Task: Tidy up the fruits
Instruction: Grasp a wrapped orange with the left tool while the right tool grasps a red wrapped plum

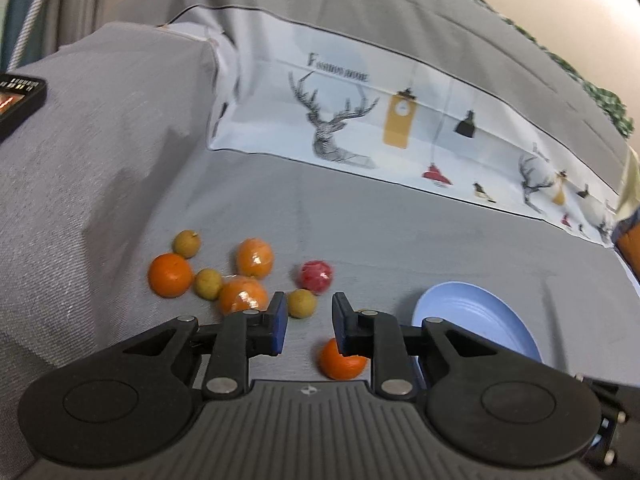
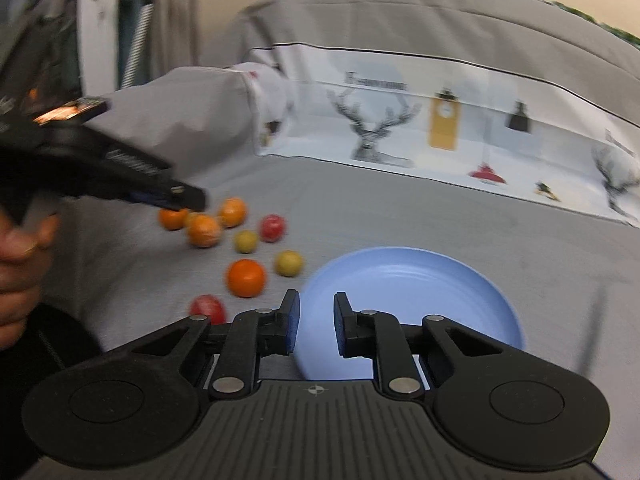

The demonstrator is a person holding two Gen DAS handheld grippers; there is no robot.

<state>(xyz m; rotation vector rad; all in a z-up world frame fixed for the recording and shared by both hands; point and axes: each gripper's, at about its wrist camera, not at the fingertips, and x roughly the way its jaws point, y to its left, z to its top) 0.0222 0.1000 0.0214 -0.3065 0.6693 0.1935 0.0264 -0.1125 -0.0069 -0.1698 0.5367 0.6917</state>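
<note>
Several oranges, such as one at the left [image 1: 170,275], lie loose on the grey sofa seat [image 1: 400,240] among small yellow-green fruits [image 1: 208,283] and a red fruit [image 1: 315,277]. My left gripper [image 1: 310,320] hovers over this cluster, jaws narrowly open, nothing between the pads; one orange [image 1: 342,360] lies on the seat under its right finger. A blue plate [image 2: 400,272] holds no fruit. My right gripper [image 2: 316,320] hangs above the plate's near left rim, shut with nothing in it. An orange [image 2: 246,278] and a second red fruit [image 2: 208,309] lie left of the plate.
A printed cloth with deer [image 1: 360,120] covers the sofa back. The grey armrest [image 1: 100,140] rises at the left with a black device [image 1: 18,100] on it. A person's hand [image 2: 20,260] holds the left gripper [image 2: 188,200] at the left edge.
</note>
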